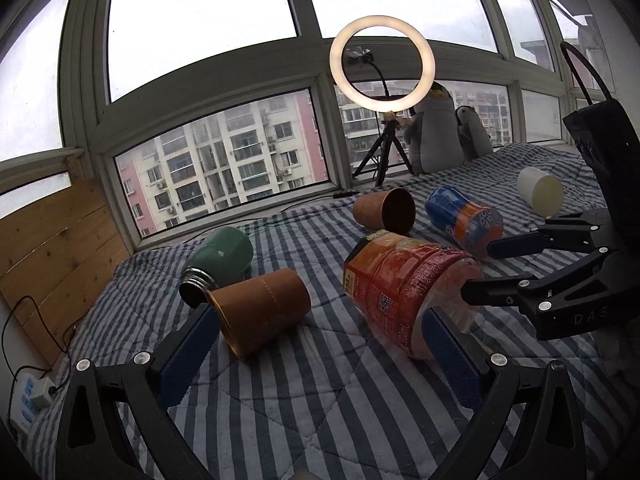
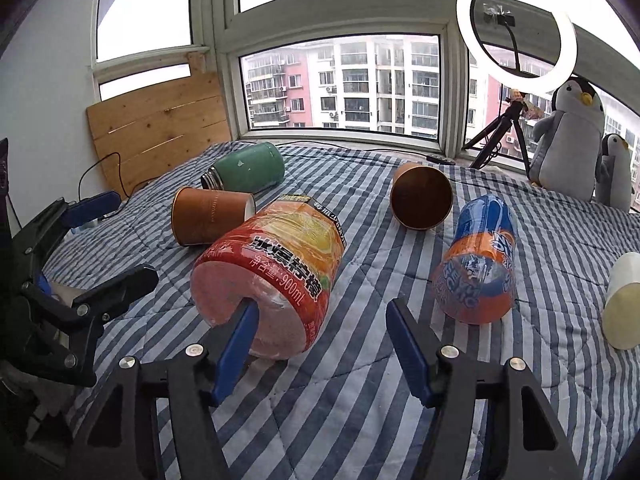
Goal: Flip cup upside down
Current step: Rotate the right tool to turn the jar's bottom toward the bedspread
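Several cups lie on their sides on a striped blanket (image 1: 320, 400). A red-labelled clear plastic cup (image 1: 404, 288) (image 2: 276, 264) lies in the middle. My right gripper (image 2: 324, 332) (image 1: 480, 270) is open, and its left finger's tip overlaps the red cup's near end; whether they touch I cannot tell. A brown paper cup (image 1: 260, 312) (image 2: 208, 216) lies just ahead of the open left gripper (image 1: 320, 344) (image 2: 116, 240), beside its left finger. Farther off lie a second brown cup (image 1: 388, 210) (image 2: 422, 198), a blue and orange cup (image 1: 464, 216) (image 2: 480, 256) and a white cup (image 1: 540, 192) (image 2: 622, 300).
A green metal flask (image 1: 224, 256) (image 2: 248, 172) lies behind the near brown cup. At the window stand a ring light on a tripod (image 1: 382, 64) (image 2: 516, 36) and two plush penguins (image 1: 436, 132) (image 2: 568, 136). A wooden board (image 1: 52, 248) leans at the left, with a power strip (image 1: 28, 400) below.
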A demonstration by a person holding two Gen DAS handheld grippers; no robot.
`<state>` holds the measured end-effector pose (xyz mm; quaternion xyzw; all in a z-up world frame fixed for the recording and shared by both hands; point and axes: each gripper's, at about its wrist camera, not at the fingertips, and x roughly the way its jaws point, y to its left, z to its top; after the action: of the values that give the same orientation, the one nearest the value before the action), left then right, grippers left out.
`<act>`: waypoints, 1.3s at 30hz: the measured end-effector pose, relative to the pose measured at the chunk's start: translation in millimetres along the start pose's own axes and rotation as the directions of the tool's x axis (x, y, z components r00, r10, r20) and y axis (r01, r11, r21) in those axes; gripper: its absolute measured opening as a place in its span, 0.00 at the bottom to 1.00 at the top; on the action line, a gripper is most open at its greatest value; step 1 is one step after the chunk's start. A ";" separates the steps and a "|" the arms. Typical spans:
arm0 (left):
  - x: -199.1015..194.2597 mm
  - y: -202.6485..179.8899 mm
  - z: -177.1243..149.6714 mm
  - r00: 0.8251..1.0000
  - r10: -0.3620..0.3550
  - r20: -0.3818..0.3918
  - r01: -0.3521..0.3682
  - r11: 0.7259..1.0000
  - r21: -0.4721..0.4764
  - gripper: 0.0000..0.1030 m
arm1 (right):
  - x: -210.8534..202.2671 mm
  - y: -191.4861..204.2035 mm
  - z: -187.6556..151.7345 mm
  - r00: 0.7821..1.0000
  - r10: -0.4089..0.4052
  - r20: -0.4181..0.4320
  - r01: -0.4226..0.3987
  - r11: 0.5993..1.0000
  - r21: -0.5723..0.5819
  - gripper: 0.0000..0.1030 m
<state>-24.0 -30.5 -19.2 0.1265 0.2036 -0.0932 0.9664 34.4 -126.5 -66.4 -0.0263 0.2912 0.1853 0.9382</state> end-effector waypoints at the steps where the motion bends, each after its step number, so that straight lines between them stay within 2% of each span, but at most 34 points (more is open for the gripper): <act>1: 1.1 -2.8 -0.2 1.000 -0.012 -0.003 0.012 1.000 0.006 0.99 | 0.5 0.1 0.1 1.000 0.013 -0.001 -0.013 1.000 -0.003 0.60; 3: 3.5 -7.9 0.3 1.000 -0.024 -0.007 0.024 1.000 0.019 0.99 | -1.2 0.6 0.5 1.000 0.028 0.006 -0.028 1.000 -0.005 0.58; 7: 10.5 -16.7 1.5 0.999 -0.046 -0.023 0.047 0.998 0.044 0.95 | 0.4 1.1 -0.2 0.999 0.051 -0.009 -0.051 0.999 -0.013 0.43; 13: 20.5 -25.9 3.5 0.997 -0.059 -0.046 0.062 0.995 0.081 0.83 | 3.8 3.4 0.3 0.998 0.058 -0.025 -0.058 0.998 -0.033 0.38; 20: 32.6 -24.0 4.5 0.990 -0.119 -0.082 0.124 0.990 0.062 0.67 | 7.4 2.7 0.9 0.997 0.066 -0.042 -0.068 0.997 -0.040 0.30; 25: 42.1 -25.9 4.2 0.979 -0.170 -0.116 0.177 0.982 0.059 0.56 | 9.0 2.3 2.6 0.996 0.074 -0.045 -0.076 0.996 -0.045 0.28; 29: 47.5 -25.5 9.0 0.968 -0.223 -0.115 0.229 0.972 0.045 0.55 | 10.5 2.9 4.3 0.996 0.079 -0.050 -0.081 0.995 -0.052 0.28; 30: 50.6 -26.0 9.8 0.962 -0.239 -0.129 0.246 0.969 0.039 0.50 | 10.8 3.5 4.8 0.996 0.077 -0.051 -0.080 0.995 -0.055 0.27; 39: 46.6 -26.3 12.0 0.958 -0.257 -0.126 0.262 0.965 0.026 0.49 | 6.2 -4.4 6.6 0.992 0.115 -0.047 -0.115 0.993 -0.003 0.27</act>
<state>16.3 -64.9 -33.4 0.1248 0.2748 -0.2155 0.9287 44.3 -127.4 -64.6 -0.0165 0.3137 0.2392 0.9187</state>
